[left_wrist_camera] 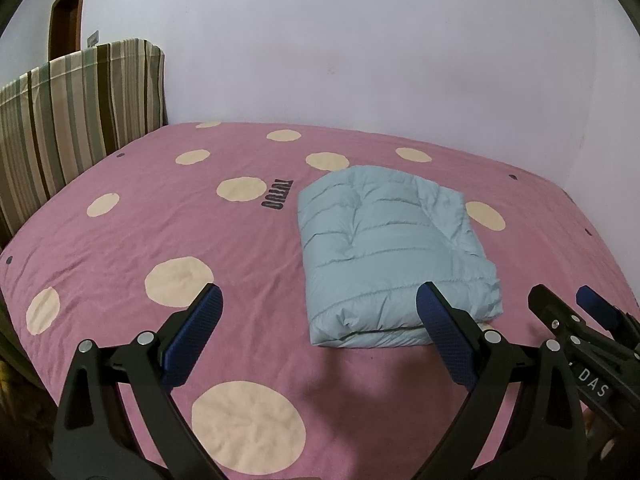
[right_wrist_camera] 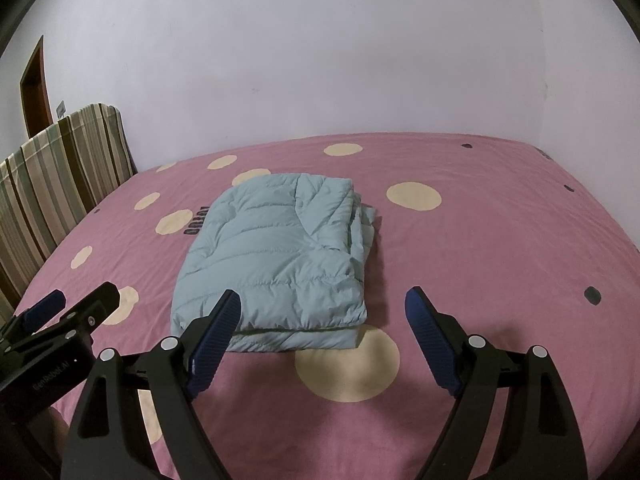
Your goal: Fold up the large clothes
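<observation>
Left gripper (left_wrist_camera: 318, 312) and right gripper (right_wrist_camera: 322, 312): jaws apart, empty, held short of the jacket's near edge, apparently clear of finished work. Light blue padded jacket (right_wrist_camera: 276, 256): folded into a compact rectangle, lying on the pink dotted bedsheet (right_wrist_camera: 480, 260). Beyond the jacket, striped cushion (right_wrist_camera: 56, 184) against the wall.

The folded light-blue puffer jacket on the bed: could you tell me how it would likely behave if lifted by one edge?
The puffer jacket looks quilted and puffy, so probably light for its bulk. Its stacked layers show loose at the near edge, so it would likely flop open. Its smooth shell might slide on the pink bedsheet.
</observation>
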A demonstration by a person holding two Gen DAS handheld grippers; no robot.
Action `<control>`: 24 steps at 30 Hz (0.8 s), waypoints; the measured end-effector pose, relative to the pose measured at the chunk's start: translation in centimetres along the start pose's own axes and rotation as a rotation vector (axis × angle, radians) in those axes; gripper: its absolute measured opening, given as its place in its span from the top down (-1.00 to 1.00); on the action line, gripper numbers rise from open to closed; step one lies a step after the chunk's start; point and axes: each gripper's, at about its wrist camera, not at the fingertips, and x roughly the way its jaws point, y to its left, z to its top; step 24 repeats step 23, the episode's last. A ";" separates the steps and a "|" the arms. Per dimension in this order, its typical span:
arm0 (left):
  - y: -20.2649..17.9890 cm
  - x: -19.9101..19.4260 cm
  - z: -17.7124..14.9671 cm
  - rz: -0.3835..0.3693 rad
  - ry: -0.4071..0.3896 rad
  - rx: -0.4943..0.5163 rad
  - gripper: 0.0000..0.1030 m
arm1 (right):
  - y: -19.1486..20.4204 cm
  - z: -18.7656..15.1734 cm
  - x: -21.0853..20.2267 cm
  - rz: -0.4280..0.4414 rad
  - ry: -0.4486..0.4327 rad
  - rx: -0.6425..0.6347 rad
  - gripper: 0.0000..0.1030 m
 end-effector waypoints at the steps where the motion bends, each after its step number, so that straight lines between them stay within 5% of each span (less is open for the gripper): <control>1: 0.0 0.1 0.0 -0.005 0.002 0.001 -0.89 | 0.0 0.0 0.0 -0.001 0.001 0.000 -0.61; 16: -0.2 1.6 -0.3 0.007 0.014 0.026 -0.96 | -0.2 -0.2 0.7 0.004 0.028 -0.012 -0.61; 24: 1.4 3.9 -0.6 0.022 0.085 -0.029 -0.96 | -1.9 -0.1 1.8 -0.016 0.040 0.015 -0.61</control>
